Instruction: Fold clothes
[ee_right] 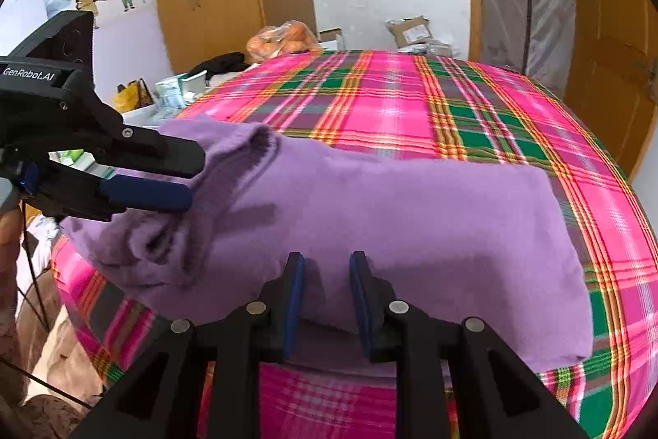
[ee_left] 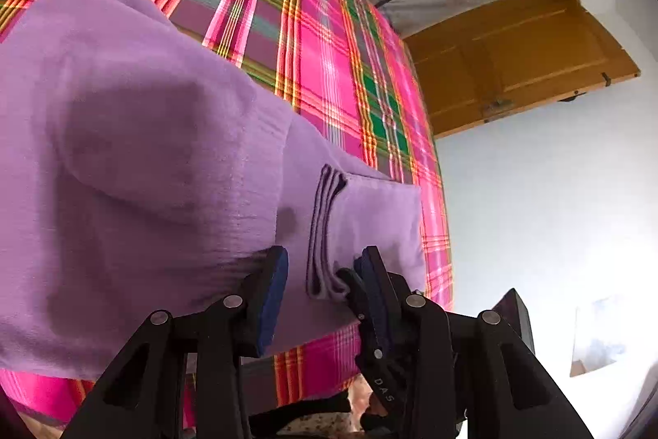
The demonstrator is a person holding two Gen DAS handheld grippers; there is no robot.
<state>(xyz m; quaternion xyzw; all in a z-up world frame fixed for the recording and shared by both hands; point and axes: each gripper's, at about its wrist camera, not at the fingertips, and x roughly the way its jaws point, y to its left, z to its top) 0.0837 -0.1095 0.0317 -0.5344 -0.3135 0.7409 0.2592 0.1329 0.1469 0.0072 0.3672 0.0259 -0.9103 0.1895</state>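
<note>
Purple sweater [ee_right: 411, 233] lies at the plaid bed's [ee_right: 514, 118] near edge.
I pinch it with both: left gripper [ee_right: 193, 175], marked "GenRobot.AI", and right gripper [ee_right: 327, 266].

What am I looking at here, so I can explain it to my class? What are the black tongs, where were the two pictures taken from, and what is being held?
There is no robot. A person holds a tool in each hand, each with two fingers and a camera looking along them. One picture is from the left gripper. The other is from the right gripper, and it also shows the left one from the side. A purple sweater lies on a plaid cover. Each gripper's fingers appear to pinch an edge of the sweater, ready to fold it.
</note>
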